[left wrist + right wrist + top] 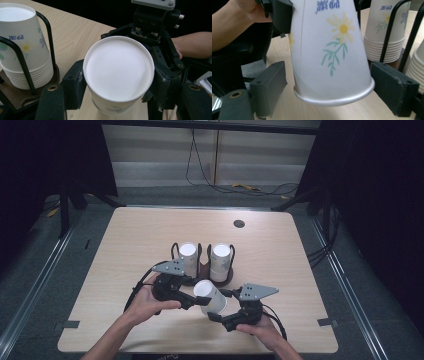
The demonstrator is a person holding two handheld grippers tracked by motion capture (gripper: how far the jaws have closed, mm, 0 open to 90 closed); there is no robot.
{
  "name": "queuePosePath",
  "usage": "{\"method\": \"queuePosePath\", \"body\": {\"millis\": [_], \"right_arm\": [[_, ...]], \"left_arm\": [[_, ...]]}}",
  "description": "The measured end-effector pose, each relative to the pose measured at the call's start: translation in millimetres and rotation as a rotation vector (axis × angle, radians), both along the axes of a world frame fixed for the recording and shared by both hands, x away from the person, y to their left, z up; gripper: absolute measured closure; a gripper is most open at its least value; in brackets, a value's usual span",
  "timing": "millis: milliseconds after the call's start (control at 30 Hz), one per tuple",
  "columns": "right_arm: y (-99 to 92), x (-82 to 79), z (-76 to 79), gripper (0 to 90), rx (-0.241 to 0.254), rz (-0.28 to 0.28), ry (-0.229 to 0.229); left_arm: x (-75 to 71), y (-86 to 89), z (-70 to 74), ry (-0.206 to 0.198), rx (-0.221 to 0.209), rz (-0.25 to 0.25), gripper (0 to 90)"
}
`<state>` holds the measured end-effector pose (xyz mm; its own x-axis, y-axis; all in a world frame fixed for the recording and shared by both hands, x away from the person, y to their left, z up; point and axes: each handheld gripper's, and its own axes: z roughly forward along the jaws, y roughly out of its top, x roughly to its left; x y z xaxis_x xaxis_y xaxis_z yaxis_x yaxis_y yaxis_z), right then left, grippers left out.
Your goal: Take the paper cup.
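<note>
Paper cup (118,72) light and crushable; left gripper (117,82) clamps near its base, right gripper (329,90) jaws spread around rim, not touching — squeeze gently there.

An upside-down paper cup (332,55) with a yellow flower print hangs between the right gripper (334,87)'s two black jaws, rim lowest, with a gap to each pad. Above it to the left, the left gripper (278,16) clamps the cup's upper part. Beyond the right-hand jaw stand stacked cups (384,37) behind a black wire holder (390,30)
</note>
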<state>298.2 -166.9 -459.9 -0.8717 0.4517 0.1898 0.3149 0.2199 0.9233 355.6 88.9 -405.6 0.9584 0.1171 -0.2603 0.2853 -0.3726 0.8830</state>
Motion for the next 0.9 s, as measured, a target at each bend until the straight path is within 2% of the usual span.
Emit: {"method": "queuePosePath", "body": {"millis": [133,333,533,900], "right_arm": [[-3.5,1.7,-0.4,16.5,0.046,0.005,0.012],[-3.0,1.5,-1.0,17.0,0.061,0.014,0.016],[-4.3,3.0,-2.4,18.9,0.119,0.005,0.038],[-1.8,1.9,-5.6,21.3,0.139,0.008,0.016]], "left_arm": [[0.0,1.1,1.5,0.001,-0.010,-0.002,36.3],[0.6,2.0,1.4,0.022,-0.027,-0.009,36.3],[-0.6,1.7,3.0,0.015,-0.030,-0.017,36.3],[1.2,3.2,1.9,0.028,-0.039,-0.015,36.1]]}}
